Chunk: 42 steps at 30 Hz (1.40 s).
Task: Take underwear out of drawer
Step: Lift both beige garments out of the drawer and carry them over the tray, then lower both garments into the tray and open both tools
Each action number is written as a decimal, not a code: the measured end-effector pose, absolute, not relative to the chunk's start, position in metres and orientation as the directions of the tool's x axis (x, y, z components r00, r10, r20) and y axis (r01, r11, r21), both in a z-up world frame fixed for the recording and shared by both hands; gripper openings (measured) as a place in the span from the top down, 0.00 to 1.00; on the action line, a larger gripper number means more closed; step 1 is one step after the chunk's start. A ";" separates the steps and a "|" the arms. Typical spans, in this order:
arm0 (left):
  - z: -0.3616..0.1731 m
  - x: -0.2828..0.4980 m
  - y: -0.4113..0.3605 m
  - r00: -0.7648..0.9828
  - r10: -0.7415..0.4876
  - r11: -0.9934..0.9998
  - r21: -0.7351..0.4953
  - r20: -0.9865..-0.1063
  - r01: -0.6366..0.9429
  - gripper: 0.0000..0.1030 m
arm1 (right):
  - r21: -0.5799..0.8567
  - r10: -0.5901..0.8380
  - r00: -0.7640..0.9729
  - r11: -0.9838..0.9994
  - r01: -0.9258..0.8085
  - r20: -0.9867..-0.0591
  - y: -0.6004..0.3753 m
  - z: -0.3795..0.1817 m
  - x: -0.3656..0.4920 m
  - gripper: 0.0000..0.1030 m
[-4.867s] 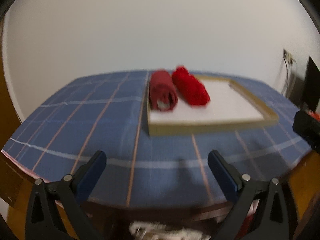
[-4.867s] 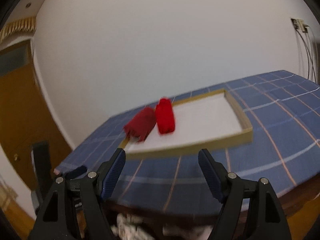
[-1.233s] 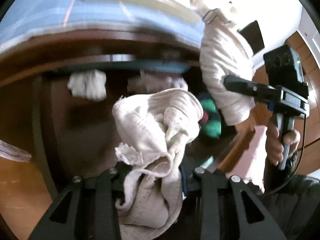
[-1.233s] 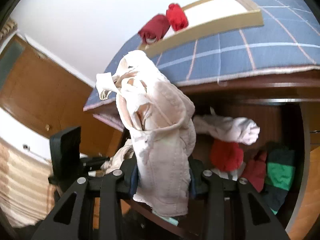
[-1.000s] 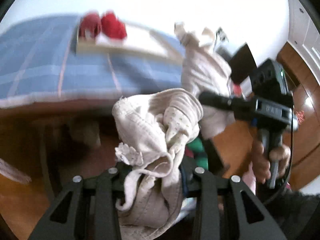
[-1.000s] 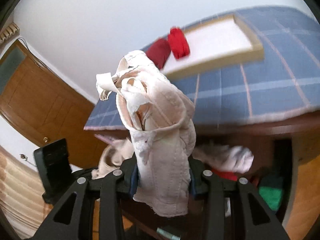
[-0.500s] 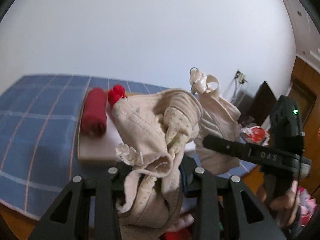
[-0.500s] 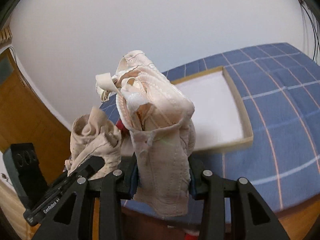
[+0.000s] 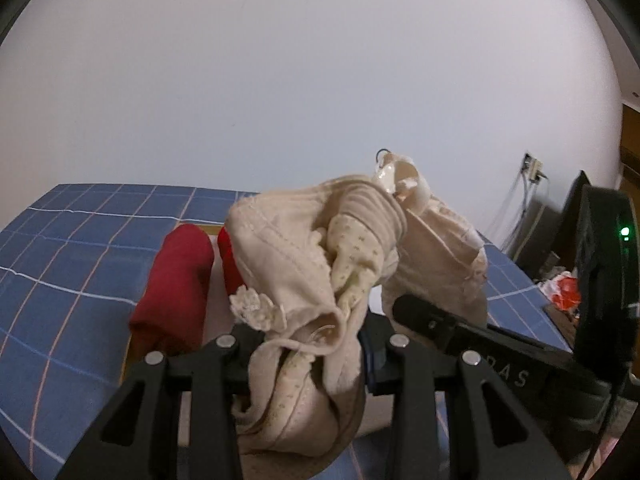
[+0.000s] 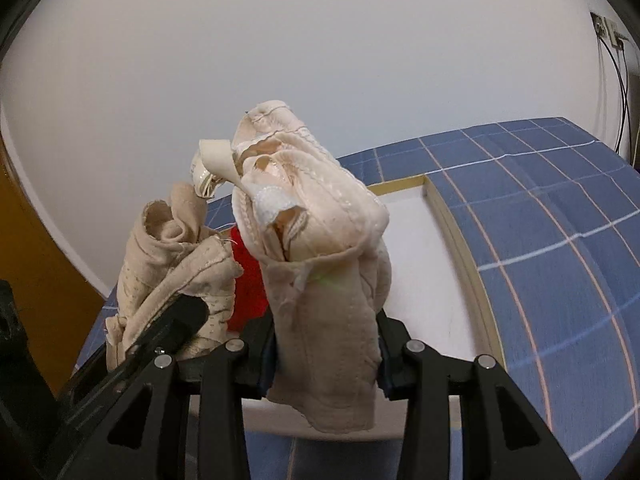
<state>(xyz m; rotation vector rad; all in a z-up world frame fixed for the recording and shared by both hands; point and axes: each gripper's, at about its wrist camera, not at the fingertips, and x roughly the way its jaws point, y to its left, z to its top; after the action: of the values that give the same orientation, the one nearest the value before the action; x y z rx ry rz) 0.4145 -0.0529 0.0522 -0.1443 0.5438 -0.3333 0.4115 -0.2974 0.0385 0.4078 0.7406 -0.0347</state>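
Above the blue checked tablecloth (image 9: 80,248), both tools ride loaded over the shallow wood-framed white tray (image 10: 440,216). Left gripper (image 9: 308,344): jaws nearly together, clamped on a bunched beige dotted undergarment with a lace trim (image 9: 304,264). Right gripper (image 10: 324,348): jaws narrowly set, pinching a crumpled beige bra with stitched seams (image 10: 316,240). Both garments are clear of the drawer, which is out of view, and held high over the near half of the tray.

Already in the tray, far left: a dark red rolled cloth (image 9: 176,280) and a bright red rolled cloth (image 9: 228,260), just beside each other.

Risks, as judged:
- Loose bra strap with a clear plastic ring (image 10: 208,176) sticks up free; it could snag on the other tool, since the two bundles sit very close (nearly touching in the right wrist view).
- Each grip bites only the lower folds; a quick swing could let fabric slide out onto the tablecloth short of the tray.
- Release may leave cloth draped on a finger.
- Setting down too far left could knock the red rolls.

Writing: pale letters on the right tool's black body, partly hidden, ending in "AS". No labels legible on the garments.
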 end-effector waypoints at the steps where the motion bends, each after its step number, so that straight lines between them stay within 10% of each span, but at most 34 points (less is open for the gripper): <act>1: 0.051 0.421 -0.054 0.806 -0.339 0.939 -0.225 -0.485 0.259 0.67 | 0.341 0.100 0.742 0.923 0.180 -0.663 -0.298 0.038 0.415 0.60; 22: 0.036 0.449 -0.068 0.832 -0.220 0.974 -0.161 -0.509 0.159 0.62 | 0.389 0.108 0.723 0.891 0.235 -0.683 -0.318 0.001 0.476 0.59; 42: 0.025 0.466 -0.044 0.812 -0.176 0.974 -0.219 -0.557 0.060 0.36 | 0.414 0.167 0.715 0.891 0.185 -0.678 -0.333 -0.014 0.494 0.54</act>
<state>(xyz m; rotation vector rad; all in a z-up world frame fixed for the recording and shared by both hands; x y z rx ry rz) 0.4662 -0.0442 0.0249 -0.1957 0.6115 -0.1268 0.4944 -0.3329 -0.0139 0.4831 0.7816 -0.0103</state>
